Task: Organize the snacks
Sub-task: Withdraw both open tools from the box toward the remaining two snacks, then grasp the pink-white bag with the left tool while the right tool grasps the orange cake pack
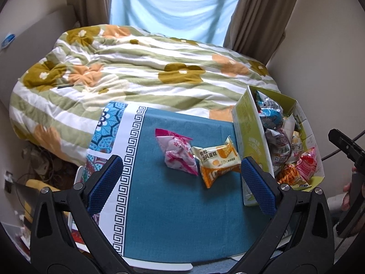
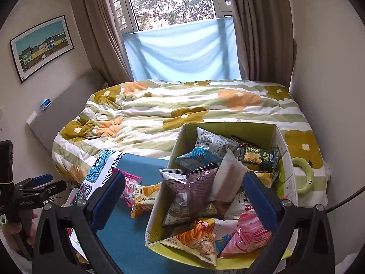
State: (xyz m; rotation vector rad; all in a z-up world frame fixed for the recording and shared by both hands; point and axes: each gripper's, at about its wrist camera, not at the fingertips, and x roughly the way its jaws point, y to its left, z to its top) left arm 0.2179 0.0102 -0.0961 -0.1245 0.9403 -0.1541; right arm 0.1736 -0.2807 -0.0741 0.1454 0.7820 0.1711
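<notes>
A pink snack packet (image 1: 179, 151) and an orange cake packet (image 1: 216, 163) lie side by side on the blue tablecloth (image 1: 173, 205), just left of an open cardboard box (image 1: 252, 134) full of several snack packets. My left gripper (image 1: 182, 185) is open and empty, a little short of the two packets. My right gripper (image 2: 183, 199) is open and empty above the box (image 2: 157, 207); a dark purple packet (image 2: 191, 194) lies between its fingers. The pink packet (image 2: 130, 181) and orange packet (image 2: 146, 198) show left of the box.
A bed with a flowered quilt (image 1: 136, 73) lies behind the table; a green ring (image 2: 302, 174) rests on it. A curtained window (image 2: 173, 22) is beyond. The other gripper shows at the left edge in the right wrist view (image 2: 27, 191).
</notes>
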